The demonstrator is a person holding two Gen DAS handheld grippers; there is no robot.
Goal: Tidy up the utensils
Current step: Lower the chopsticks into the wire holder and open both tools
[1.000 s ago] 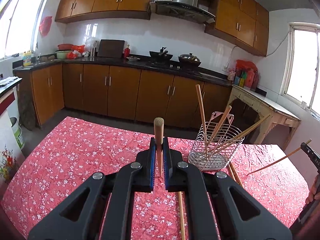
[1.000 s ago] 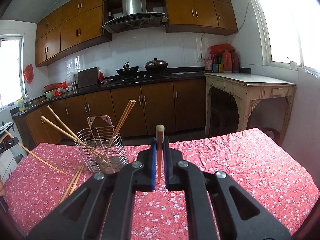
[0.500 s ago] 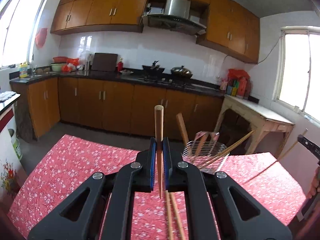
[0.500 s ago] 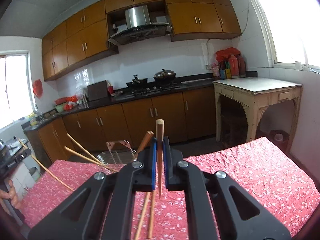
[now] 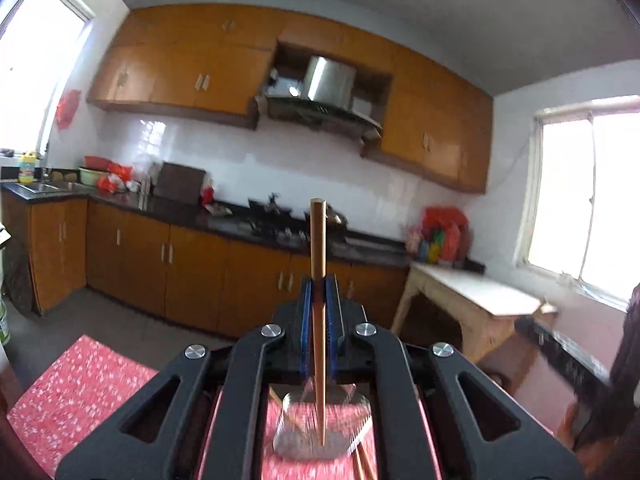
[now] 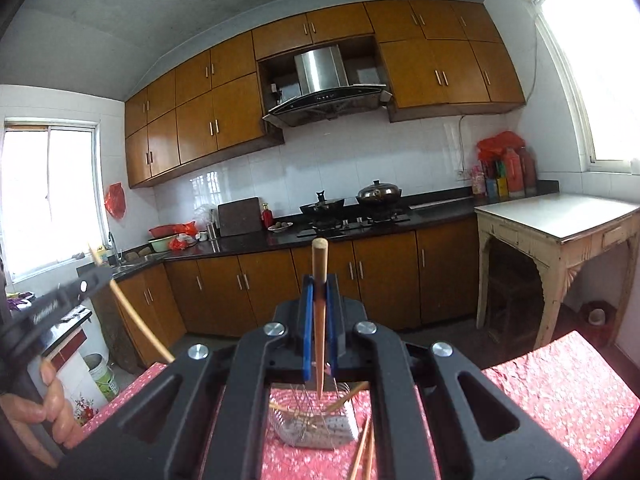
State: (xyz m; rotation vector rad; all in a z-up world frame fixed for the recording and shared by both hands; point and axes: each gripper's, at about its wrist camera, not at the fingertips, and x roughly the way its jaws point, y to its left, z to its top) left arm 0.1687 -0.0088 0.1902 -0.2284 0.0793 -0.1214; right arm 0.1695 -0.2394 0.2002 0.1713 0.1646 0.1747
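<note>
My left gripper [image 5: 319, 296] is shut on a wooden chopstick [image 5: 318, 240] that stands upright between the blue pads; its tip hangs over the wire utensil basket [image 5: 316, 440], seen blurred below. My right gripper [image 6: 319, 296] is shut on another upright chopstick [image 6: 319, 272], its point just above the wire basket [image 6: 316, 424], which holds several chopsticks. In the right wrist view the left gripper [image 6: 90, 280] shows at the left edge with its chopstick [image 6: 140, 328], held by a hand [image 6: 36, 412]. Two loose chopsticks [image 6: 362, 452] lie by the basket.
The red floral tablecloth [image 6: 560, 396] covers the table under both grippers. Beyond it run brown kitchen cabinets [image 6: 380, 276], a stove with pots [image 6: 352, 204] and a pale side table [image 6: 560, 224] at the right.
Both grippers have risen with their chopsticks. The basket, earlier ahead and to the side, now sits low, right under both grippers. The table has dropped toward the bottom edge.
</note>
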